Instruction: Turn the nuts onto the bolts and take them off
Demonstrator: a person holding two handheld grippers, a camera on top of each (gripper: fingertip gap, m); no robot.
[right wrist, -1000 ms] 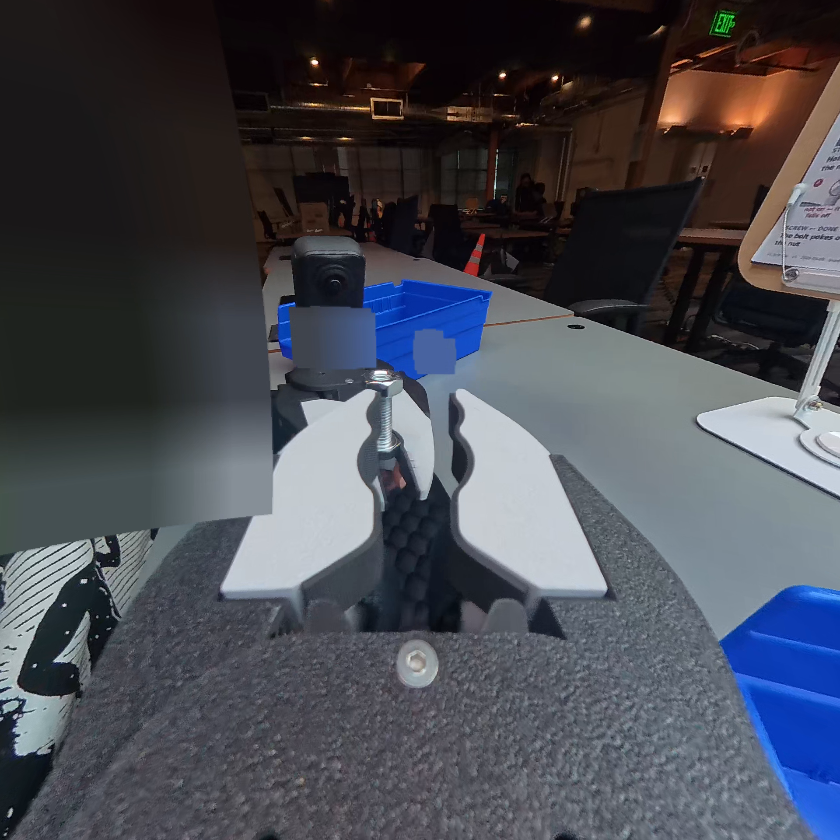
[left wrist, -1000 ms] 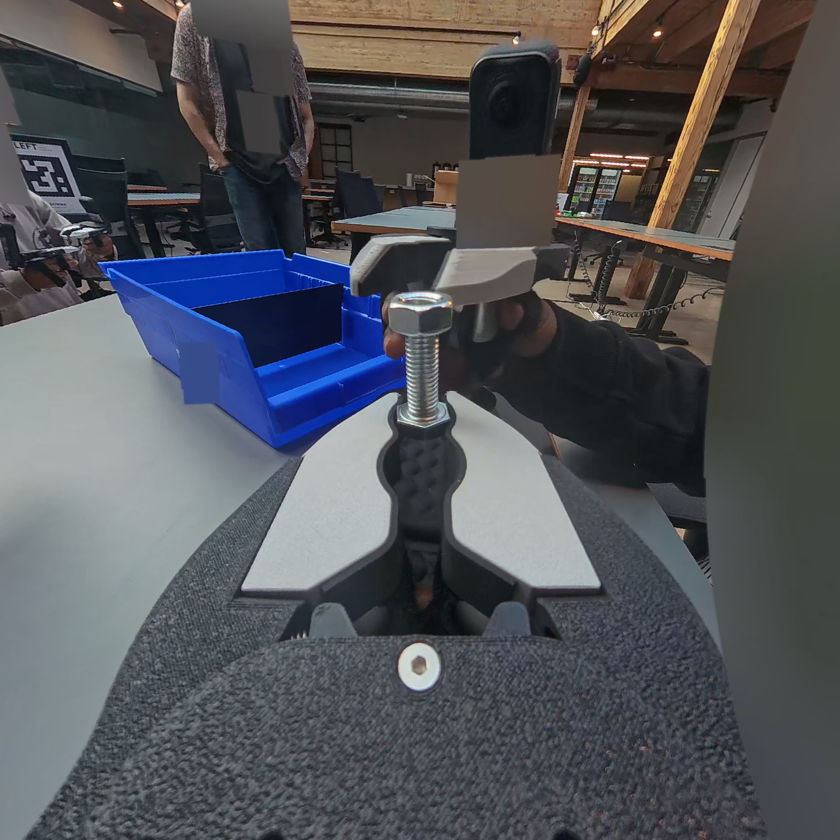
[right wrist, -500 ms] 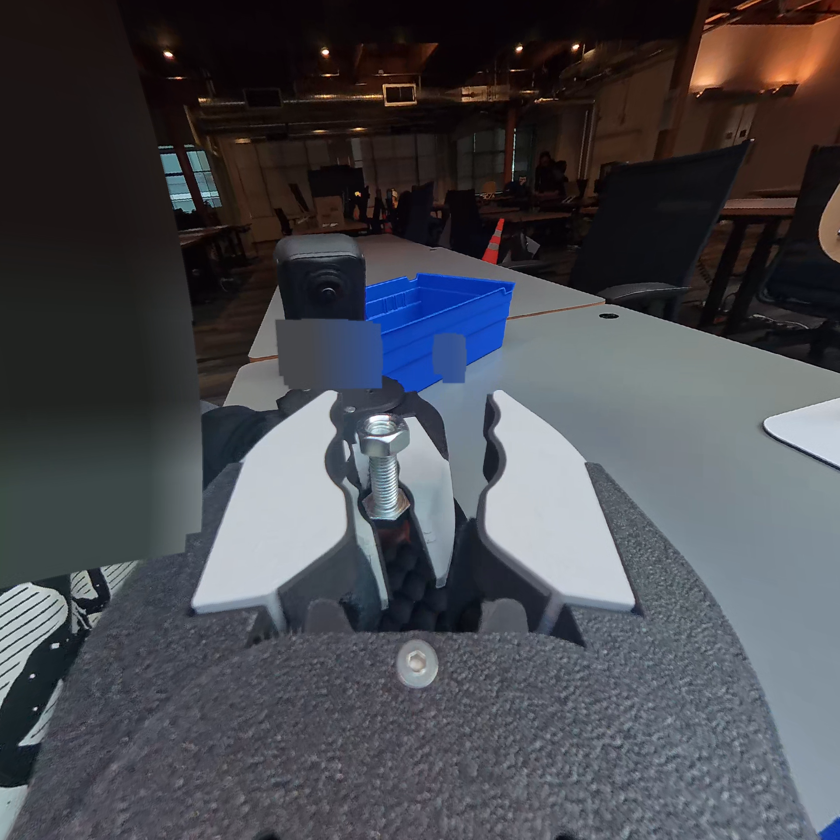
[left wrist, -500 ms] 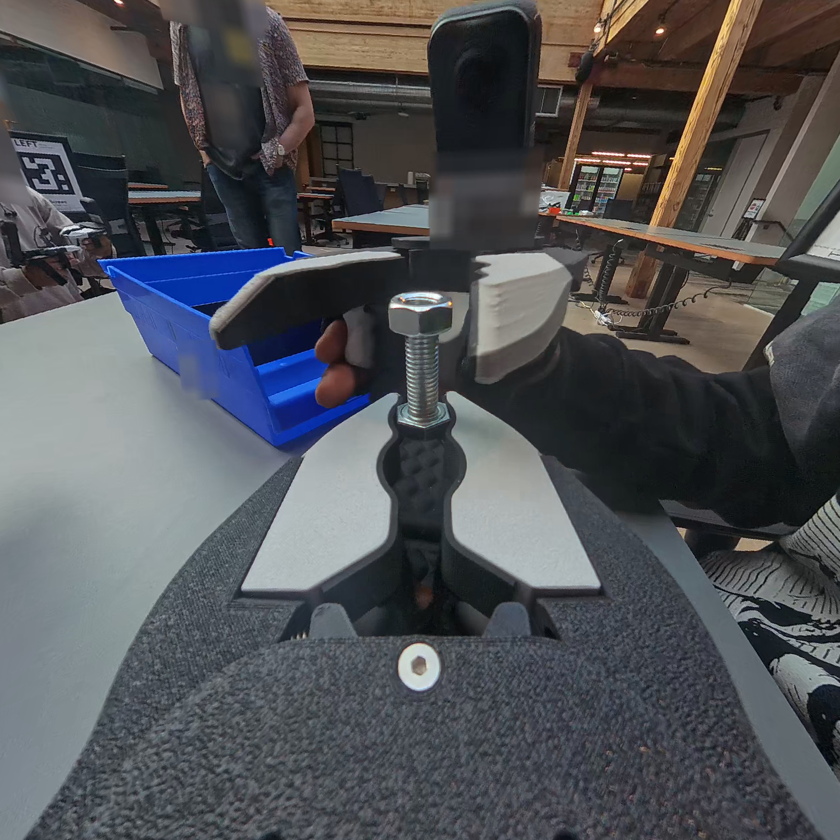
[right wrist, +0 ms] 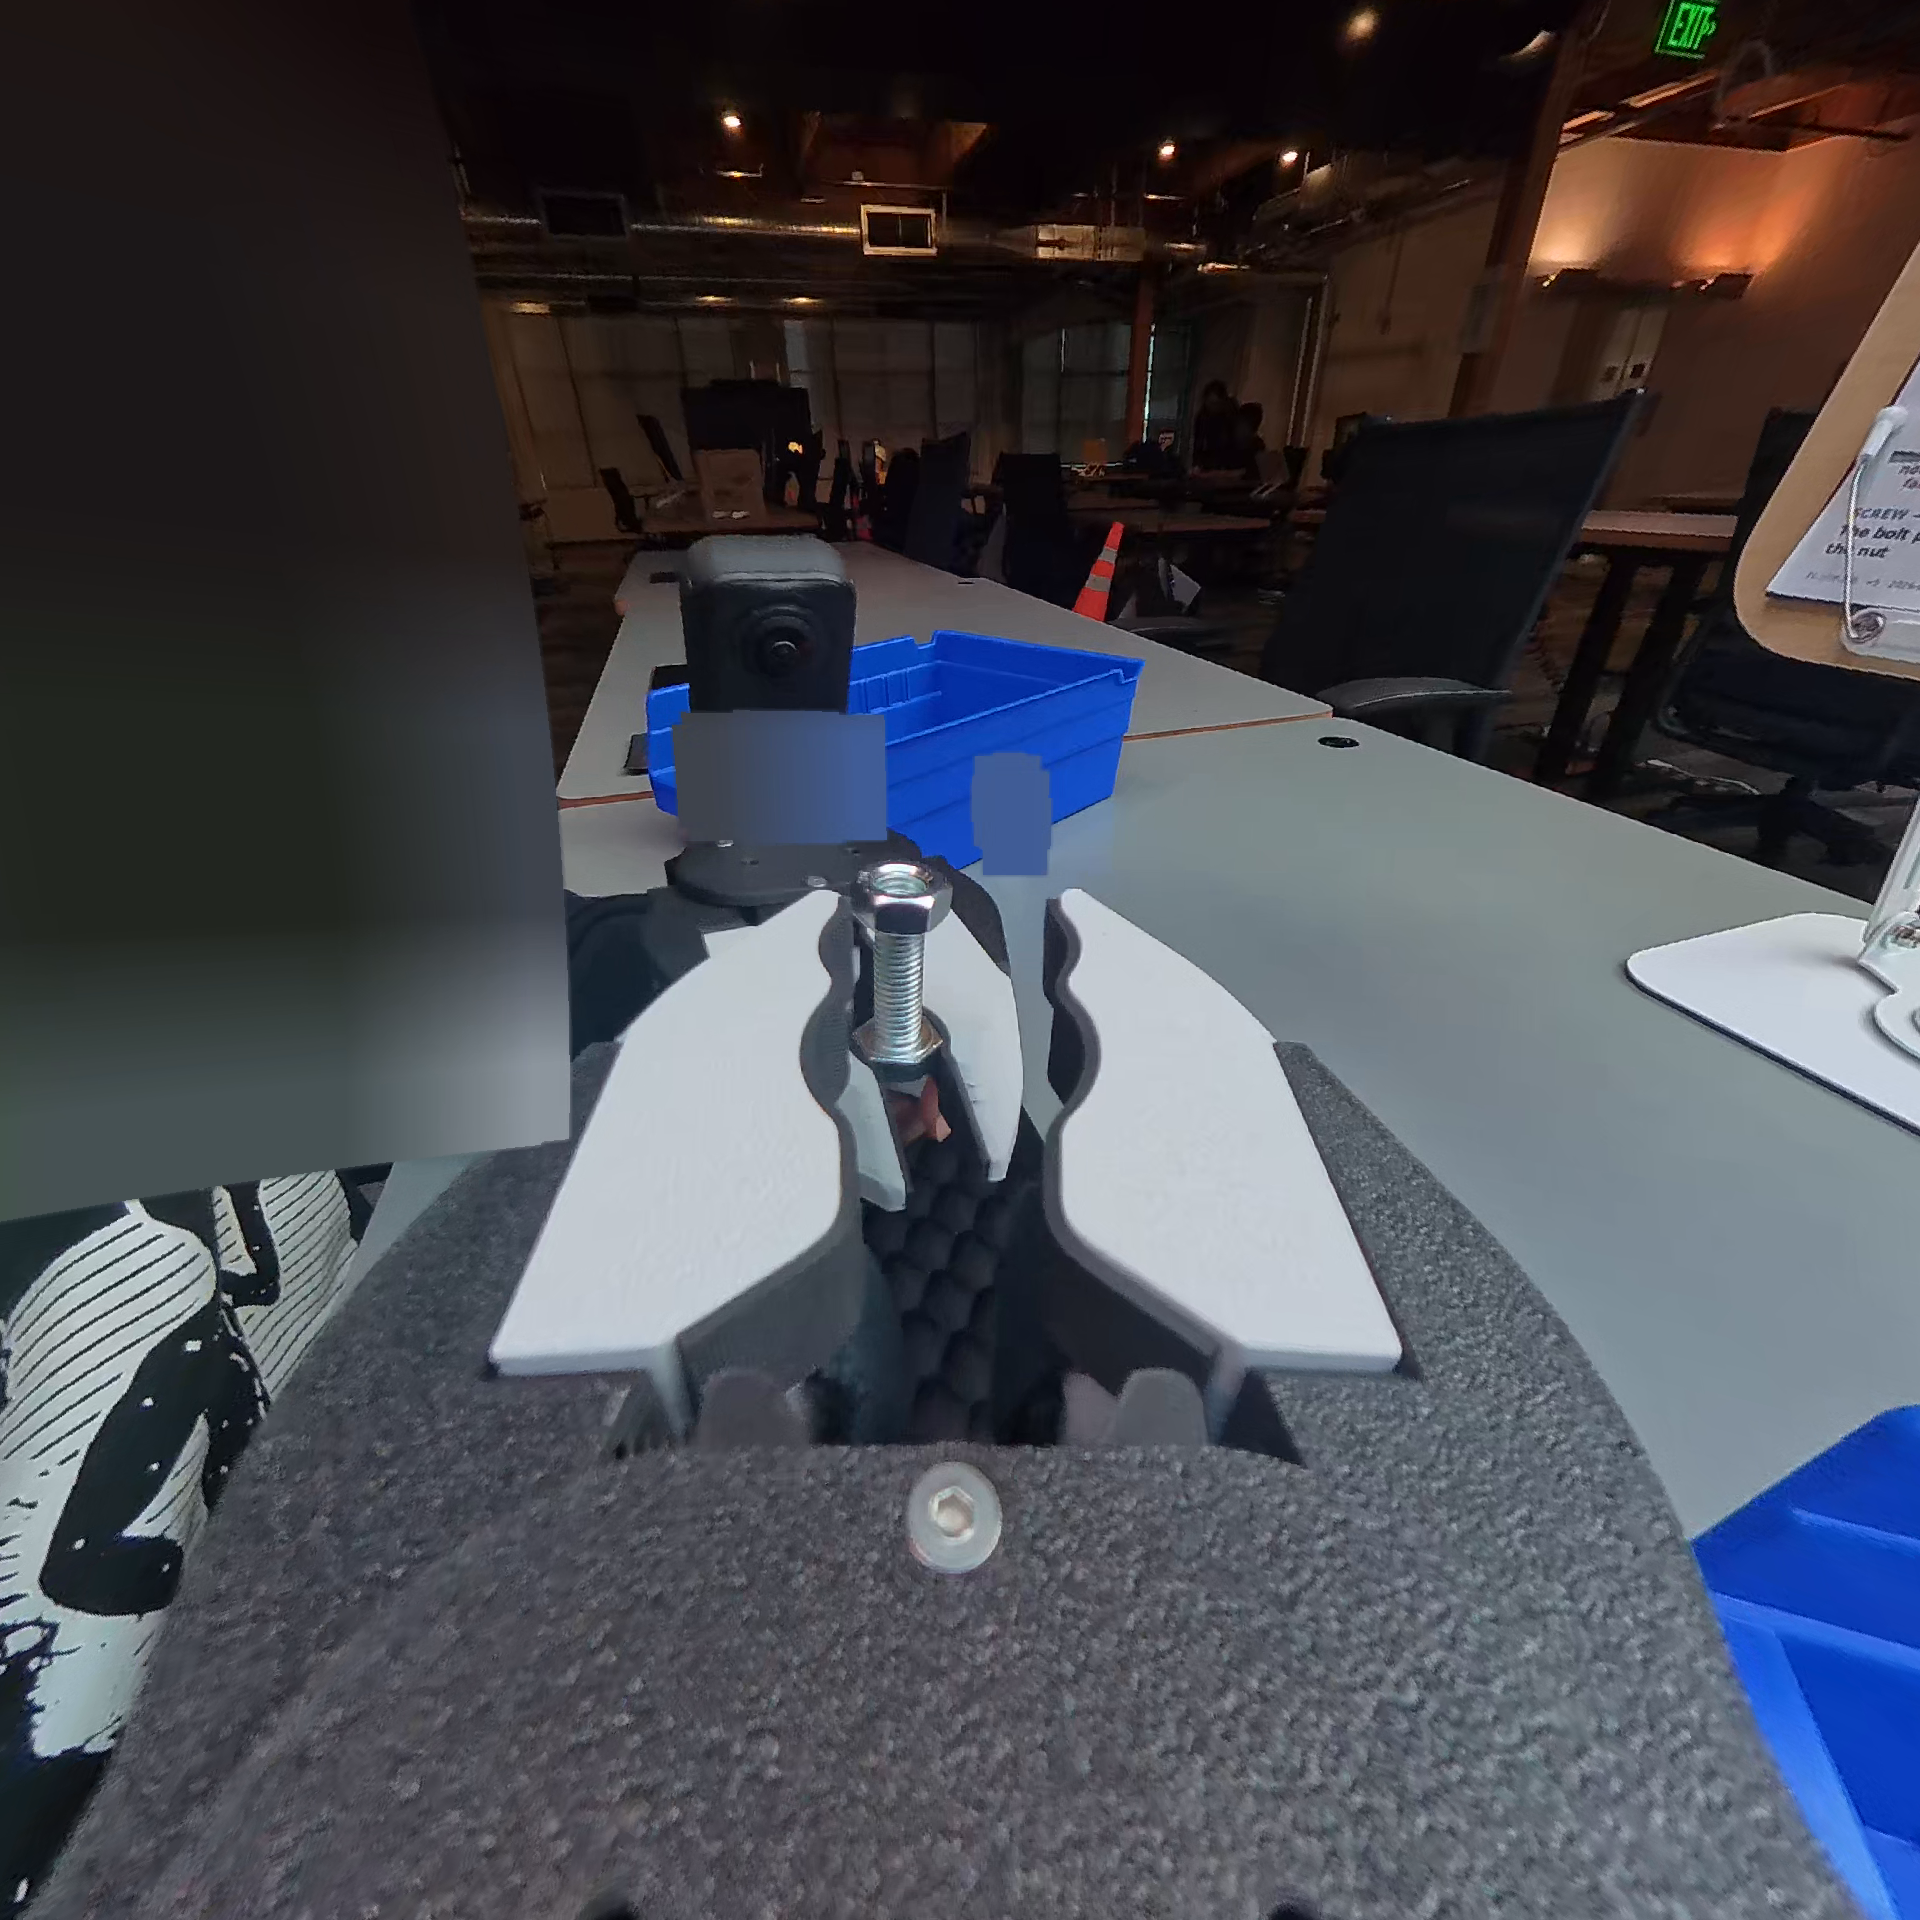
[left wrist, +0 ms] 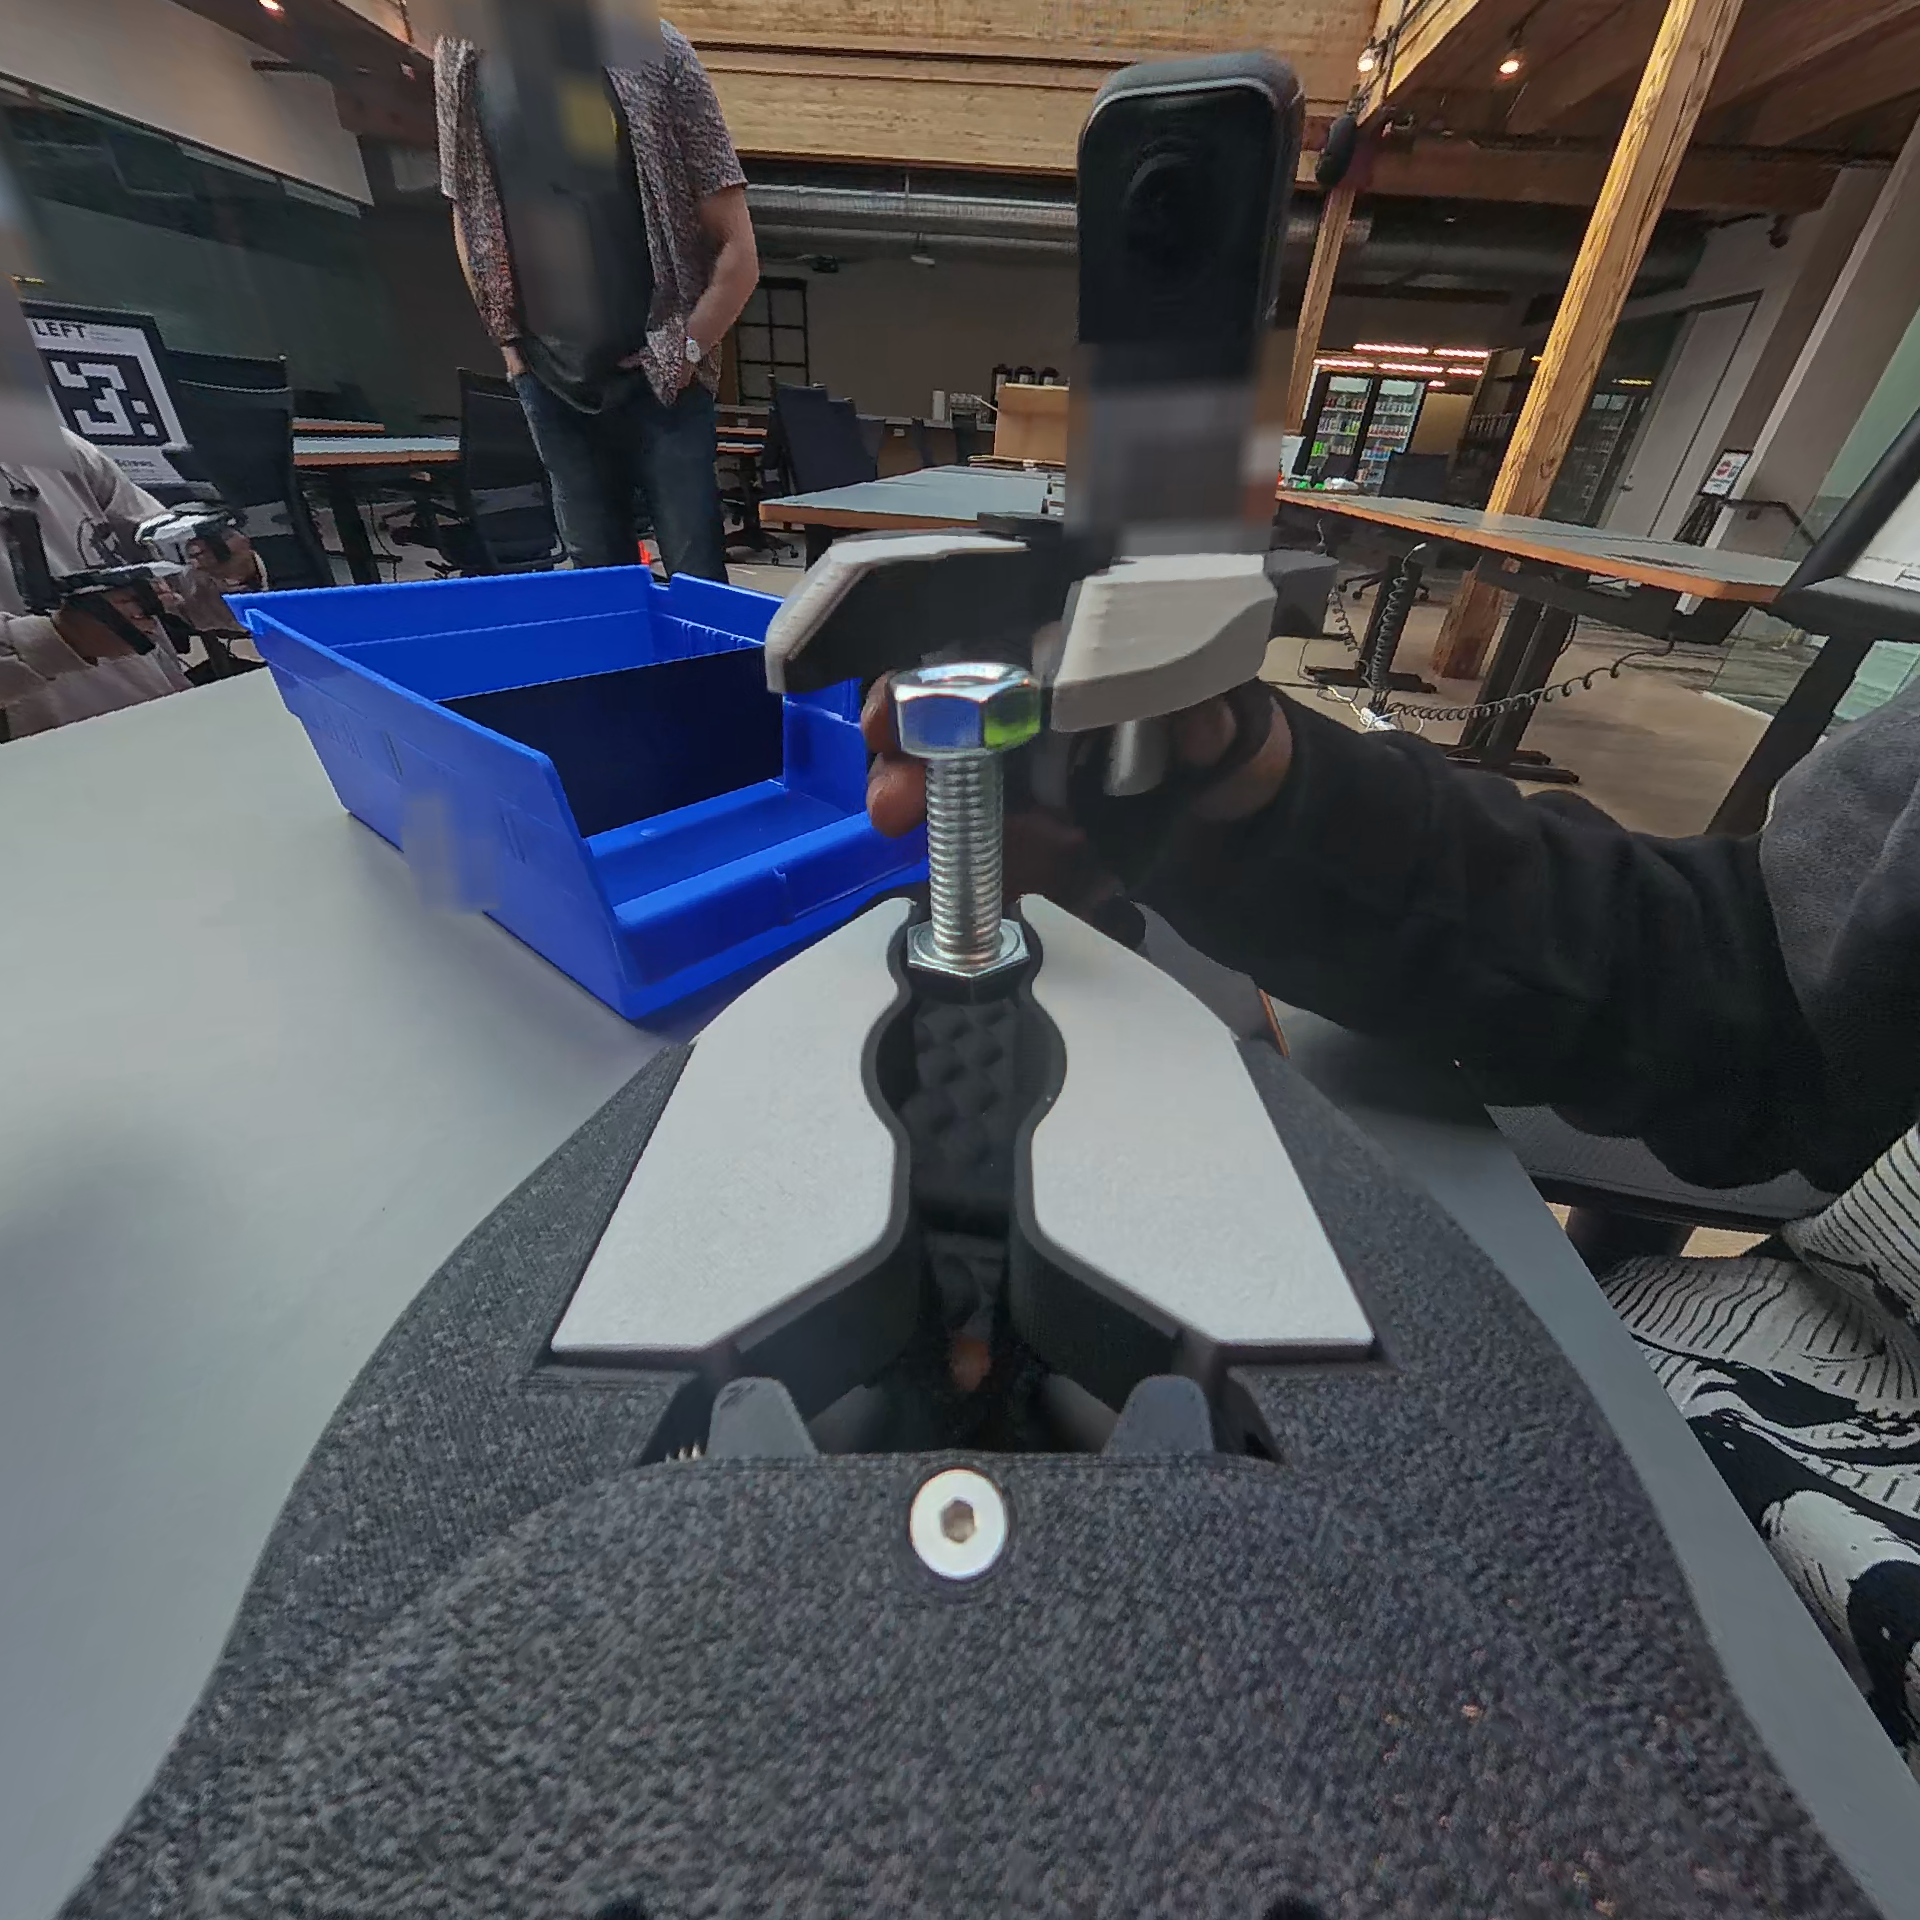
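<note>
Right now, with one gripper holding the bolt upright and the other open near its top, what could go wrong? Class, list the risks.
1. The nut sits at the very tip of the bolt; a clumsy grab could knock it off onto the table.
2. The left gripper clamps only the bolt's lower end at its fingertips, so side force may tilt it.
3. The open right gripper looks off-centre on the nut; closing could shove it.

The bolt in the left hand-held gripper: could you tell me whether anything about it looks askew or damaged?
Nothing stands out. The bolt stands upright, clamped at its head in the left hand-held gripper, with the nut sitting level at its top end. Its threads look clean.
</note>
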